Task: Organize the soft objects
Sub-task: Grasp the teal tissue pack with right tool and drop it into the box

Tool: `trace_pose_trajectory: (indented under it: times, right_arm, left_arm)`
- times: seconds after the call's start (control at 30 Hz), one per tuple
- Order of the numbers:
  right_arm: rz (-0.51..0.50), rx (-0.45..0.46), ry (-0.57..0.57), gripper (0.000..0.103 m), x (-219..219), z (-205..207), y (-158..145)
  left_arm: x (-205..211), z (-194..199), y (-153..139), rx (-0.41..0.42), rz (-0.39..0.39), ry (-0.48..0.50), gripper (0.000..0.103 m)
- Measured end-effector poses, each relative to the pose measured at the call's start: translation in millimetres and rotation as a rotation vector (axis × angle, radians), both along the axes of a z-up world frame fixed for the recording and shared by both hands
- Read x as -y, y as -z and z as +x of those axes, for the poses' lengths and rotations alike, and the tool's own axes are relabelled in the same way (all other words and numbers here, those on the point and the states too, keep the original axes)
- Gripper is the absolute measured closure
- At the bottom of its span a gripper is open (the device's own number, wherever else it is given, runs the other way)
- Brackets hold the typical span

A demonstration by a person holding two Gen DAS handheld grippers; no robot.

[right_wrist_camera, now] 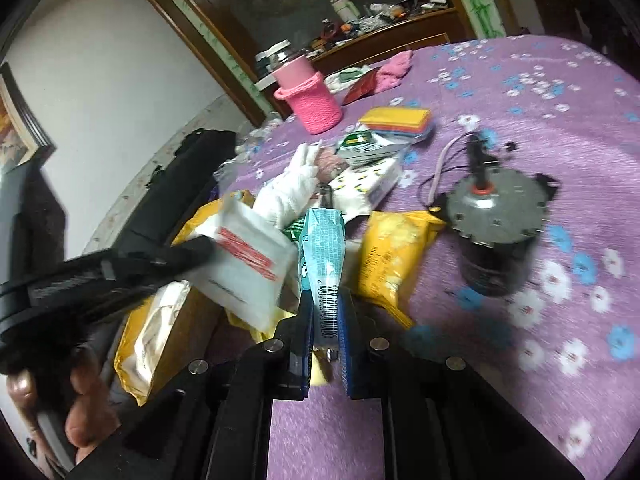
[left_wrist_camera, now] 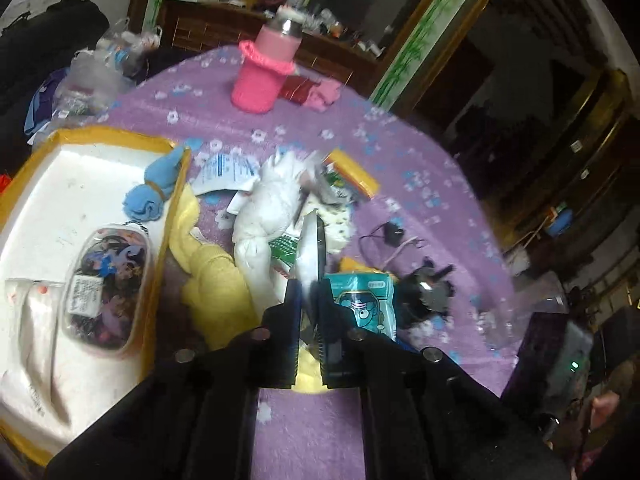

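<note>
My left gripper (left_wrist_camera: 309, 285) is shut on a flat white packet (left_wrist_camera: 311, 248), seen edge-on between the pads. From the right wrist view the same white packet (right_wrist_camera: 244, 264) shows red print and hangs from the left gripper (right_wrist_camera: 196, 250) above the yellow-rimmed box. My right gripper (right_wrist_camera: 325, 295) is shut on a teal cartoon tissue pack (right_wrist_camera: 320, 240), lifted off the purple flowered tablecloth (right_wrist_camera: 520, 92). A yellow towel (left_wrist_camera: 212, 280), a white cloth (left_wrist_camera: 272, 204) and a blue rolled cloth (left_wrist_camera: 148, 196) lie beside or on the box rim.
The white box with a yellow rim (left_wrist_camera: 100, 136) at the left holds a printed pouch (left_wrist_camera: 104, 292). A pink knitted bottle sleeve (left_wrist_camera: 260, 76) stands at the back. A grey motor with wires (right_wrist_camera: 492, 220), a yellow packet (right_wrist_camera: 392, 256) and several small packs crowd the table's middle.
</note>
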State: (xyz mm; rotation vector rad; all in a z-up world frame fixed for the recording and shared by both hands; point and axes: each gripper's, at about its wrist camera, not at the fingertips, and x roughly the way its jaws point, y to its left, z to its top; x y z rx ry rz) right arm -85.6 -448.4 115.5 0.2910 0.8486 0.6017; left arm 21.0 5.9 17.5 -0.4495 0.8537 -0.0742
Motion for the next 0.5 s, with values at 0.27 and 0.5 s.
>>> trace_pose_trajectory:
  times: [0.27,0.5]
  right_arm:
    - [0.074,0.045,-0.055,0.093,4,-32,-39]
    - [0.080,-0.002,-0.236,0.093,-69,-34,-52]
  left_arm:
    - [-46,-66,-45,0.107,-0.095,-0.044,0.098]
    - [-119,-94,-54,0.146,-0.042,-0.234,0.098]
